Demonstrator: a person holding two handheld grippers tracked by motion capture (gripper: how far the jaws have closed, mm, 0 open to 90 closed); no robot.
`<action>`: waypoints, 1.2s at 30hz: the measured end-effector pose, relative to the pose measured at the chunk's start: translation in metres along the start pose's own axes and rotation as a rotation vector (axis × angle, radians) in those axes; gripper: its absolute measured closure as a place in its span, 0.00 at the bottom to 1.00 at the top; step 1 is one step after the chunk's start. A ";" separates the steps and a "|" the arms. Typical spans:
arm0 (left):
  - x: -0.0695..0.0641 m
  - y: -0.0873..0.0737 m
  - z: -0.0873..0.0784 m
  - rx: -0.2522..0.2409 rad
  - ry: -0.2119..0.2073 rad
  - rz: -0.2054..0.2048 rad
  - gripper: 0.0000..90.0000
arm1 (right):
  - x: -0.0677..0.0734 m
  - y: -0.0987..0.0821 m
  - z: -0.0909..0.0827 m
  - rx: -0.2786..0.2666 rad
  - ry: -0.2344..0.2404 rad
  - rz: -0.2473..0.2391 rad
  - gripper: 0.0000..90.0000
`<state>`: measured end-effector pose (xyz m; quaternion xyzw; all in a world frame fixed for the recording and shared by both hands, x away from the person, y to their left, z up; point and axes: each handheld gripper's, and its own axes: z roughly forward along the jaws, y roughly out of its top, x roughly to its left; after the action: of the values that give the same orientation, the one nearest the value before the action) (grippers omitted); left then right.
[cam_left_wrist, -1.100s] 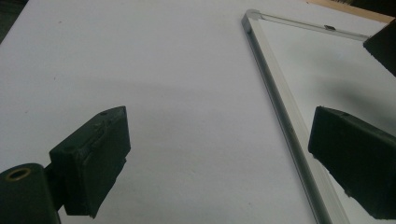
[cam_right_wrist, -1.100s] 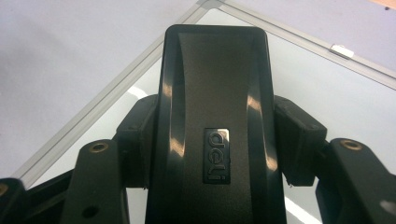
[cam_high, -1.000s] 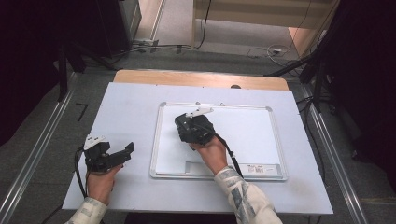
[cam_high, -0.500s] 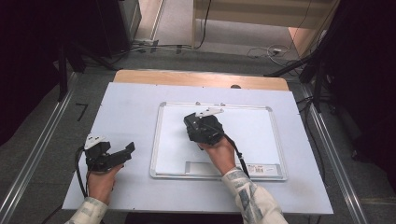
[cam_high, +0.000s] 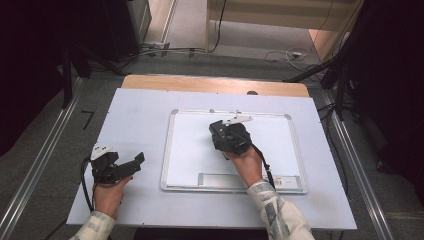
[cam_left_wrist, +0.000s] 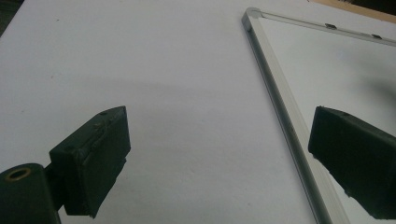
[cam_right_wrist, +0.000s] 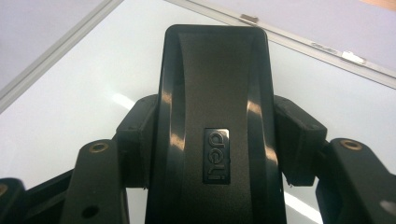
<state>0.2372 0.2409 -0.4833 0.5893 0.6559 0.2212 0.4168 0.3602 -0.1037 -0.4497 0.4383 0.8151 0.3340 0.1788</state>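
A: Under the black eraser (cam_right_wrist: 215, 140) in the right tool (cam_right_wrist: 212, 154), can you tell whether its underside touches the whiteboard (cam_right_wrist: 70, 107)?
B: No, its body hides that in the right gripper view, and the bottom edge cuts it off.
A: From the high view?
B: The hand (cam_high: 245, 160) and tool (cam_high: 220, 131) cover it.
A: The strip at the whiteboard's (cam_high: 190, 150) lower edge?
B: Too small to read. The left tool's (cam_left_wrist: 219, 154) right pad runs off the frame.

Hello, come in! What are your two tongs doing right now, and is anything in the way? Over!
Right tongs shut on black eraser, over whiteboard. Left tongs open, empty, beside the board's frame. Nothing in the way.
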 end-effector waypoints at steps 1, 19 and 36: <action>0.000 0.000 0.000 0.000 0.000 0.000 0.07 | -0.002 0.000 -0.001 0.001 -0.003 0.003 0.41; 0.000 0.000 0.001 0.000 -0.001 -0.001 0.07 | -0.035 -0.012 -0.007 0.008 -0.062 0.060 0.41; 0.000 0.000 0.001 0.002 -0.002 0.002 0.07 | -0.073 -0.028 -0.016 0.014 -0.143 0.135 0.41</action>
<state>0.2381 0.2403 -0.4836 0.5905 0.6550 0.2206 0.4166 0.3744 -0.1817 -0.4579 0.5159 0.7713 0.3075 0.2105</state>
